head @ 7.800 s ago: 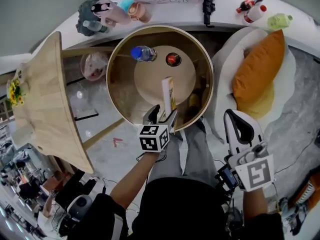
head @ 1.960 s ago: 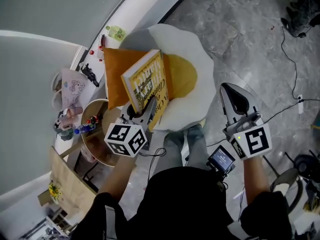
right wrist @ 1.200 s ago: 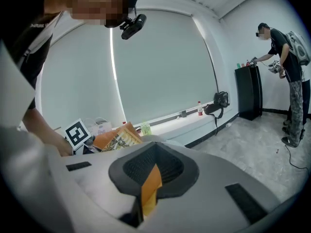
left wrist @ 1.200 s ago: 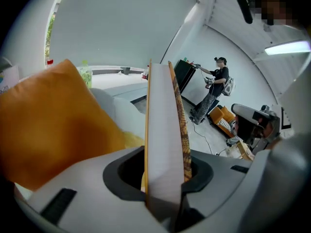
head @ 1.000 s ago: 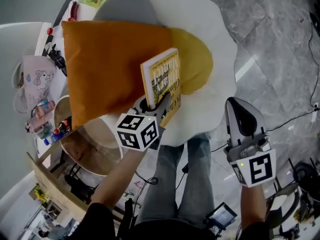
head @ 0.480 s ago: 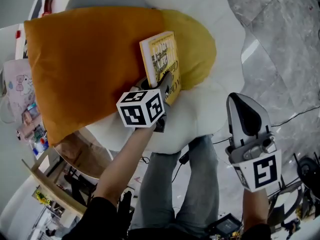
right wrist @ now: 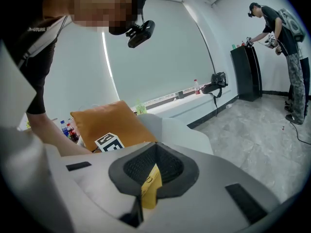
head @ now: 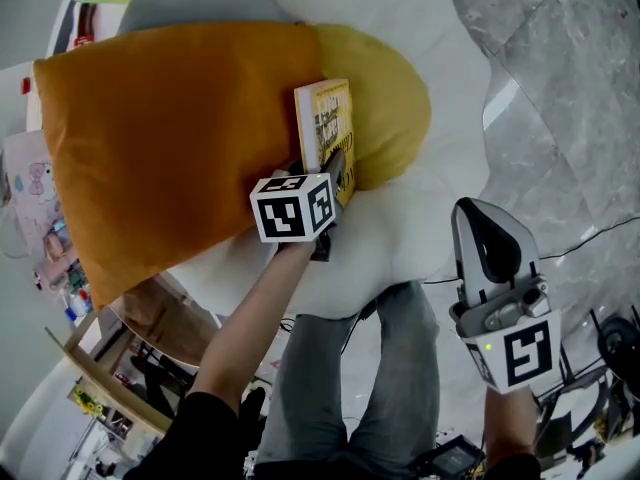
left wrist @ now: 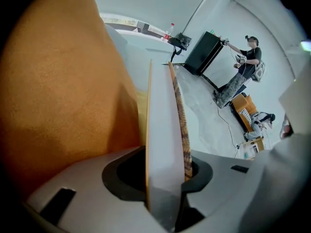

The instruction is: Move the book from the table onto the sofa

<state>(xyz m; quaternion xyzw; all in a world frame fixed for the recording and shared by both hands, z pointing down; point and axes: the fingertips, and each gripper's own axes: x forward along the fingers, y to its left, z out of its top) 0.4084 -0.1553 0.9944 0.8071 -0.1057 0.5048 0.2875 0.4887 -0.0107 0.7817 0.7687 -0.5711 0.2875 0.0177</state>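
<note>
The yellow book (head: 325, 128) stands on edge against the orange cushion (head: 170, 138), over the sofa's yellow middle (head: 395, 98). My left gripper (head: 335, 173), with its marker cube just below, is shut on the book's near end. In the left gripper view the book (left wrist: 163, 130) runs edge-on between the jaws of the left gripper (left wrist: 165, 178), and the cushion (left wrist: 63, 91) fills the left side. My right gripper (head: 478, 216) hangs off to the right beyond the white sofa (head: 400, 238), jaws together and holding nothing. A small yellow tag shows at the right gripper (right wrist: 146, 188).
A round table (head: 150, 308) and a wooden piece (head: 85, 368) lie at the lower left. Grey stone floor (head: 570, 88) spreads to the right. My legs (head: 360, 368) stand at the sofa's front edge. A person (left wrist: 243, 67) and a black cabinet (left wrist: 201, 52) are far off.
My left gripper has come down with the book, which now sits lower beside the cushion and stands more on edge. The right gripper has sunk a little.
</note>
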